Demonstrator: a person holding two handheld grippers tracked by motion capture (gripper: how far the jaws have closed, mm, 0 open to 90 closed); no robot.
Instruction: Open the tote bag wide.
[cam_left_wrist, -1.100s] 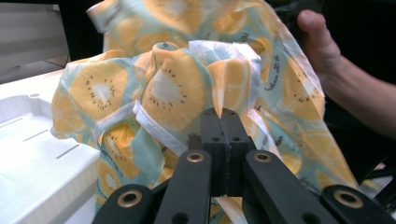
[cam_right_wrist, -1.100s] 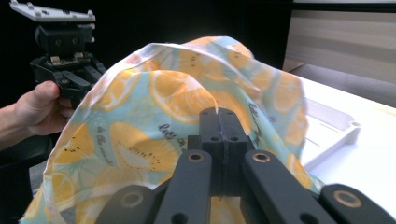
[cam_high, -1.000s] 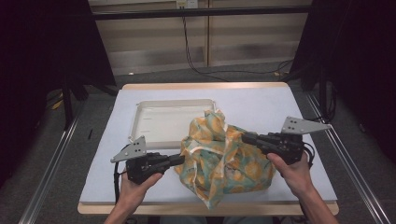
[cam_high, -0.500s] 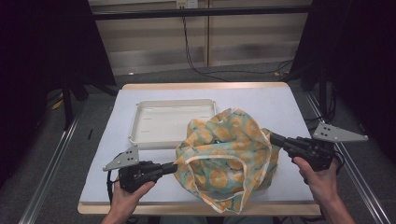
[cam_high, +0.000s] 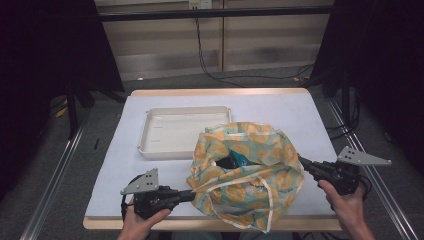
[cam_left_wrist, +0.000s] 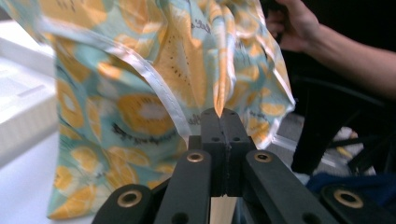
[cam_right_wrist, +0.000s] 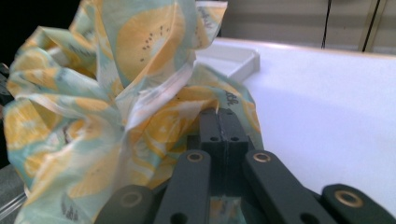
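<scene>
Two claws, your left claw (cam_high: 192, 195) and right claw (cam_high: 301, 161), clench the lemon-print cloth bag (cam_high: 247, 175), spread open on the white desk (cam_high: 300, 115).

The desk (cam_high: 310, 120) is lit evenly from above in the high view, while the surroundings at both sides are lost in near-black shadow. Only a soft, faint shadow is cast beside the patterned bag (cam_high: 245, 175). In the left gripper view the bag's fabric (cam_left_wrist: 140, 93) is rendered soft and slightly blurred — the black claw (cam_left_wrist: 219, 114) is sharper. In the right gripper view the desk (cam_right_wrist: 327, 107) is washed pale, almost glaring — the far background is left out of focus.
</scene>
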